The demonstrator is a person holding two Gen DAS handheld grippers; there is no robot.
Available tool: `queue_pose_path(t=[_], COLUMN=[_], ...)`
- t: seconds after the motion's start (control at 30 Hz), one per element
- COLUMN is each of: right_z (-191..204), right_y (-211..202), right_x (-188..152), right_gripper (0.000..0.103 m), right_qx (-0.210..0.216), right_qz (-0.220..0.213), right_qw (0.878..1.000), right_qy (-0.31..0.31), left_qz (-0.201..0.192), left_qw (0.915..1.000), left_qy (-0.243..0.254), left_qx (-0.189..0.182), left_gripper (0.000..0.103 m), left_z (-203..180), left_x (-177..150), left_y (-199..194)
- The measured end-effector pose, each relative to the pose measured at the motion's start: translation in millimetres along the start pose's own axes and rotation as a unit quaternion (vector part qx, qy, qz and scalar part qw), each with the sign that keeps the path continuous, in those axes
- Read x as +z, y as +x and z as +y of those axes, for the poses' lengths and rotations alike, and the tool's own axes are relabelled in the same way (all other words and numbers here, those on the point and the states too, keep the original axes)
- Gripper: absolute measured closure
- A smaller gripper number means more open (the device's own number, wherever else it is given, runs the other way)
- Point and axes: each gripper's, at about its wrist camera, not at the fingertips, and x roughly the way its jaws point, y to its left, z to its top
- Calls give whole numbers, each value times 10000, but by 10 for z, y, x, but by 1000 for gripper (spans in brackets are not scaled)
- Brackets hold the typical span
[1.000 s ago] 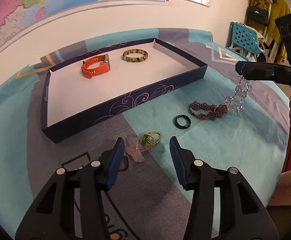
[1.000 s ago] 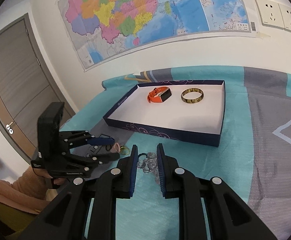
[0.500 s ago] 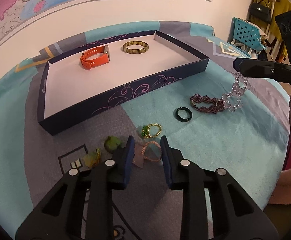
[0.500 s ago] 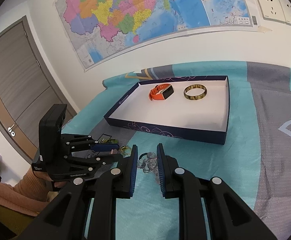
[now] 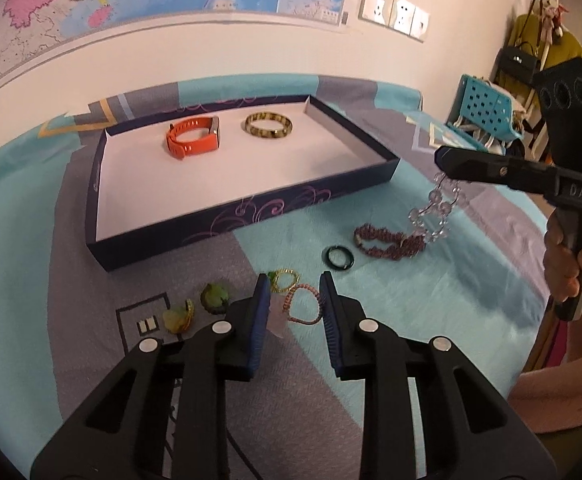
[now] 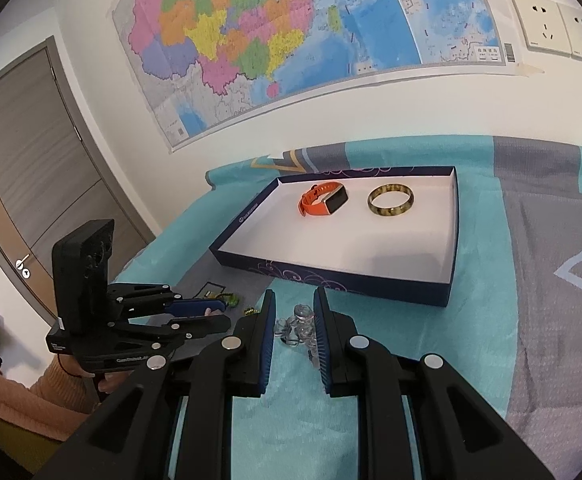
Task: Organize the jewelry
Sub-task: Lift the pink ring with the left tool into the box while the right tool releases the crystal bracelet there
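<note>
A dark blue tray with a white floor holds an orange watch band and a mottled brown bangle. My left gripper is shut on a pink bead bracelet, which hangs between the blue pads just above the cloth. In the right wrist view my right gripper is shut on a clear crystal bead bracelet. From the left wrist view those beads dangle below the right gripper, near the tray's right corner.
On the teal and grey cloth lie a dark green ring, a purple beaded bracelet, a gold and green ring and two green pieces. A teal basket stands right; a door is at the left.
My left jaws narrowed onto the pink bracelet, then rose a little with it. The right gripper kept still, with the clear beads hanging from it.
</note>
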Motion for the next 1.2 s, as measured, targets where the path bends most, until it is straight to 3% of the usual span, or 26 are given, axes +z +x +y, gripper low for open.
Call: queue_pose_path(t=[0.27,1.2], right_z=[-19,-206], right_y=[40,354], right_x=[124,619], right_gripper=[86,86], right_qx=[-65,-237], right_qz=[-63,-127], right_qw=[9999,9995], right_qy=[-70,-166], left_qz=[-254,-529], left_qw=[9995,9979], left_qy=[-186,-334], left_qx=[39,159], left_gripper=[77,77], left_z=[48,298], left_x=[119,575], left_y=[-96,-3])
